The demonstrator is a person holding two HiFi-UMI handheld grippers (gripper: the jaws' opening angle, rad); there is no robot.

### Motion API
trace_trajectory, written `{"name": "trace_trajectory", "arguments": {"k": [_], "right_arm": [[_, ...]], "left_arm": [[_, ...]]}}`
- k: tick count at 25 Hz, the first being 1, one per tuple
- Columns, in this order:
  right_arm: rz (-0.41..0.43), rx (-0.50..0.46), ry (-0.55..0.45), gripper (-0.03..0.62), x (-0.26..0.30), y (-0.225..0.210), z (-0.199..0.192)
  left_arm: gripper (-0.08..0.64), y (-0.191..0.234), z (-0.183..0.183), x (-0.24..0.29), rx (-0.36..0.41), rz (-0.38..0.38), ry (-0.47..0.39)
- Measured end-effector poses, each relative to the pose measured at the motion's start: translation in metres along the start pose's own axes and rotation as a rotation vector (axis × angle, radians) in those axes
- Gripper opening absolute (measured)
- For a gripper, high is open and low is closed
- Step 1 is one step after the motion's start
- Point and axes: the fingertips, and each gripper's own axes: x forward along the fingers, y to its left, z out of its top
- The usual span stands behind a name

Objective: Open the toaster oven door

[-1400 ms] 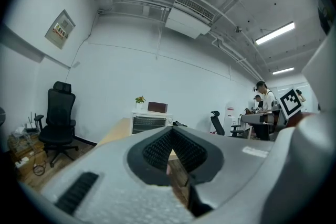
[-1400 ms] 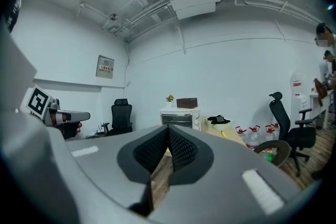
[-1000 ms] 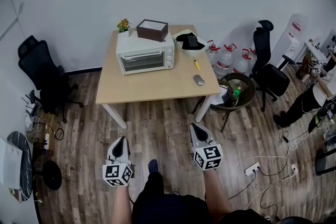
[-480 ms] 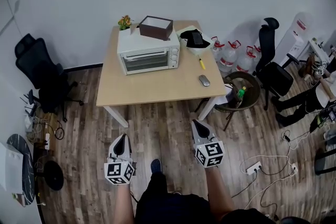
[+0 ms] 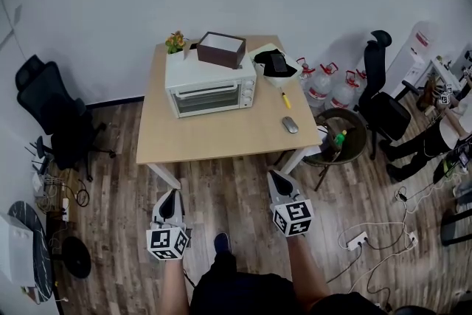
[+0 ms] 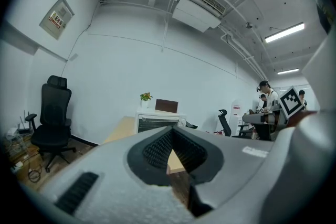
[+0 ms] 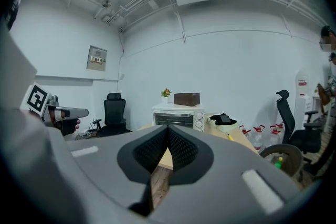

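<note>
Head view: toaster oven (image 5: 212,87) stands door closed at the far side of the tabletop (image 5: 221,133); you hold left claw (image 5: 171,197) and right claw (image 5: 275,179) above the floor, well apart from it. Left gripper view: claw closed, empty. Right gripper view: claw closed, empty, oven (image 7: 177,116) ahead

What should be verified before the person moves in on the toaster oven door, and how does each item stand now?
1. Toaster oven door shut and facing the person: ok.
2. Table in front of the door free of things: ok.
3. Left hand-held gripper empty: ok. Jaws apart for a grasp: not ok, they are together.
4. Right hand-held gripper: the same, empty with jaws together.
5. Grippers within reach of the door: not ok, both hang over the floor short of the table.
6. Brown box on the oven sits firm: cannot tell.
</note>
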Motion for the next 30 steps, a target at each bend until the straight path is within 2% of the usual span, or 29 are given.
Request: {"name": "trace_trajectory", "arguments": {"k": [13, 18, 30], "right_arm": [[-0.045, 0.006, -0.005, 0.0, 0.075, 0.0, 0.021], [-0.06, 0.0, 0.013, 0.002, 0.103, 0.002, 0.015], [-0.056, 0.015, 0.013, 0.002, 0.135, -0.01, 0.018]], "left_arm": [[-0.005, 0.054, 0.028, 0.068, 0.021, -0.044, -0.002], [-0.005, 0.07, 0.039, 0.095, 0.042, -0.064, -0.008], [-0.005, 0.074, 0.041, 0.134, 0.045, -0.097, 0.007]]}}
